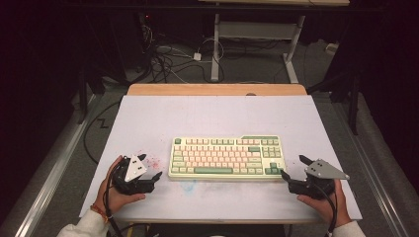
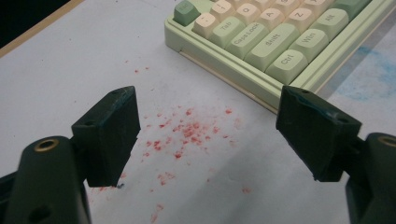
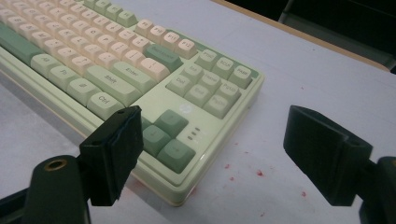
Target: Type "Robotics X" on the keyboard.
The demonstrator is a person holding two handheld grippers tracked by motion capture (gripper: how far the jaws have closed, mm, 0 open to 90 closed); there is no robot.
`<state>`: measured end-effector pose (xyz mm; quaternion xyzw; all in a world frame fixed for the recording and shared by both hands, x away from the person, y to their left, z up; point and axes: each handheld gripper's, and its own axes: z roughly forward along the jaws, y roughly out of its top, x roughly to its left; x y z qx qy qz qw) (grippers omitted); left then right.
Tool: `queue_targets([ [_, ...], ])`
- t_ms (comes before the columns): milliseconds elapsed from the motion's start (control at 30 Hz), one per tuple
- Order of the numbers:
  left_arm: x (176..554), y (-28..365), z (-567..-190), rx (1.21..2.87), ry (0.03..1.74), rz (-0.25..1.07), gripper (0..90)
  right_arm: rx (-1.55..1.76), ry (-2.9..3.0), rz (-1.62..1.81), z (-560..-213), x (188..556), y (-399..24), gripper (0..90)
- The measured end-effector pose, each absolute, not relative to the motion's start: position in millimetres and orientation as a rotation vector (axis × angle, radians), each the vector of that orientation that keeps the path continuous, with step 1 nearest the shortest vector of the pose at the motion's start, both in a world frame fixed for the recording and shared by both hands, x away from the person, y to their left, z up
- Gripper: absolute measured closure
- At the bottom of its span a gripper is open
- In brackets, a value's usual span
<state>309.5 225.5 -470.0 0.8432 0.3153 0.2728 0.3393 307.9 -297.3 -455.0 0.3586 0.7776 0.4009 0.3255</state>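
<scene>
The keyboard lies in the lower middle of the high view on the white sheet, between the two grippers and touched by neither. The left gripper sits at lower left, the right gripper at lower right, each with jaws spread wide and holding nothing. The hands are partly cut off by the bottom edge. In the high view the key legends are too small to read. The left gripper view cuts the keyboard off at upper right but shows Tab, Shift and Ctrl, and red specks scattered mid-frame. The right gripper view shows the arrow keys at lower centre, partly hidden behind one jaw.
</scene>
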Motion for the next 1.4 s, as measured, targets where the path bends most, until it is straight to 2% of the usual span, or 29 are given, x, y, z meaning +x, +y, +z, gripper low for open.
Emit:
queue_targets([
  [300,305.9,227.2,-469.6,2.196,0.81,0.709,20.3,0.911,2.05,1.062,-452.6,305.9,-295.2,23.5],
  [367,305.7,227.9,-469.6,2.187,0.817,0.706,20.4,0.907,2.051,1.07,-451.7,305.7,-295.5,27.0],
  [533,305.6,226.1,-470.1,2.214,0.808,0.715,20.4,0.885,2.021,1.121,-442.2,305.5,-294.1,44.8],
  [733,307.9,224.6,-470.9,2.214,0.813,0.716,21.3,0.87,2.072,1.127,-429.0,318.2,-281.3,70.5],
  [833,309.3,225.6,-472.1,2.221,0.82,0.707,21.3,0.835,2.116,1.115,-426.0,323.4,-270.3,79.9],
  [967,308.6,224.9,-472.8,2.232,0.814,0.701,21.3,0.801,2.179,1.111,-424.2,331.2,-255.4,87.5],
  [1400,308.2,224.1,-474.3,2.237,0.804,0.685,22.2,0.745,2.371,1.0,-444.2,356.6,-215.5,90.0],
])
